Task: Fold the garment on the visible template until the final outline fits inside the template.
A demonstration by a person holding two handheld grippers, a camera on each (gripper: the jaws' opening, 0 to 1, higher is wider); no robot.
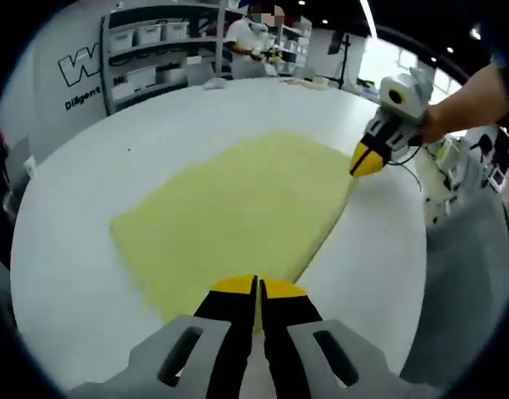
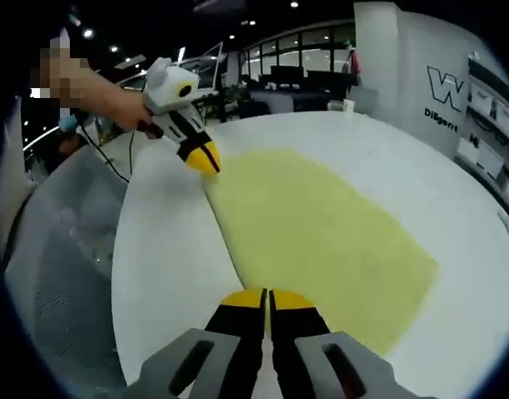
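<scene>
A pale yellow garment (image 1: 238, 208) lies flat on the white table (image 1: 88, 241), and the right gripper view also shows the garment (image 2: 321, 233). My left gripper (image 1: 256, 289) is shut at the garment's near edge, with a sliver of yellow cloth between its jaws. In the right gripper view the left gripper (image 2: 206, 162) sits at the far corner of the same edge. My right gripper (image 2: 267, 295) is shut at the other end of that edge. In the left gripper view the right gripper (image 1: 363, 162), held by a hand, pinches the garment's far right corner.
The round table's edge (image 1: 421, 249) drops to grey floor on the right. A person (image 1: 250, 37) stands at the back by white shelves (image 1: 146, 50) with bins. A wall with lettering (image 2: 446, 91) is behind the table. A cable (image 2: 113, 162) trails off the table edge.
</scene>
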